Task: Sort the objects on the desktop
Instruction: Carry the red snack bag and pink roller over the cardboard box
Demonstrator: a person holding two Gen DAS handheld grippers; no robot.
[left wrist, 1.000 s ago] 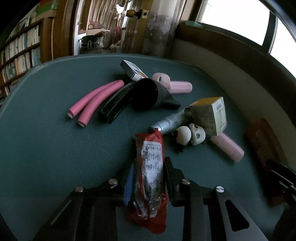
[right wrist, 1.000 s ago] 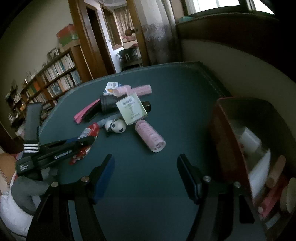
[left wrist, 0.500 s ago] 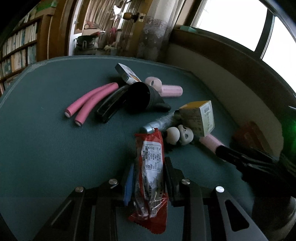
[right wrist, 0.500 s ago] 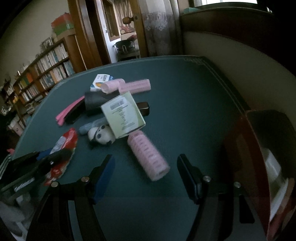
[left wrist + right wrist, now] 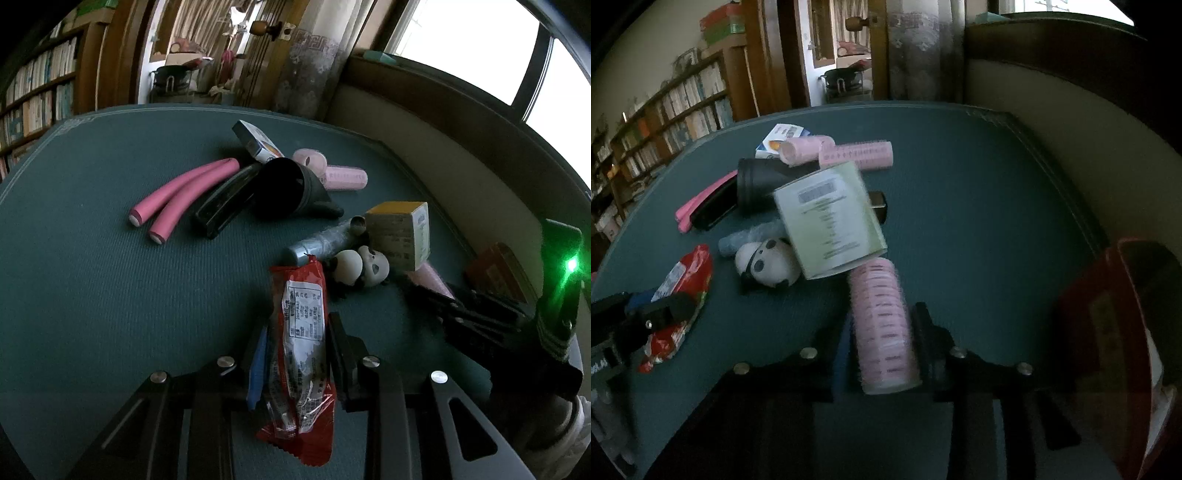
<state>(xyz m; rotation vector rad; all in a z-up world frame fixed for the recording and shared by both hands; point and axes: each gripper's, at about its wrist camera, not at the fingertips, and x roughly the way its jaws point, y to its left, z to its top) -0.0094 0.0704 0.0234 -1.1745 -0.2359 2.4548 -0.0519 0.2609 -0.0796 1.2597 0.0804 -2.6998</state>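
Note:
My left gripper (image 5: 297, 332) is shut on a red snack packet (image 5: 301, 343), which lies lengthwise between the fingers on the green table. The packet also shows in the right wrist view (image 5: 677, 299). My right gripper (image 5: 881, 325) has its fingers closed against a pink hair roller (image 5: 882, 328) that lies on the table. A panda toy (image 5: 766, 267), a pale green box (image 5: 829, 218), a grey tube (image 5: 321, 243) and a black funnel-shaped nozzle (image 5: 291, 188) lie in a pile beyond.
Two pink foam rods (image 5: 181, 194), a black case (image 5: 225, 201), two more pink rollers (image 5: 855, 153) and a small white box (image 5: 781, 138) lie further back. A red-brown storage box (image 5: 1123, 332) with items stands at the right, by the wall.
My right gripper moved forward to the pink roller and closed its fingers on it. My left gripper stays shut on the red packet; the right gripper has come into the left view.

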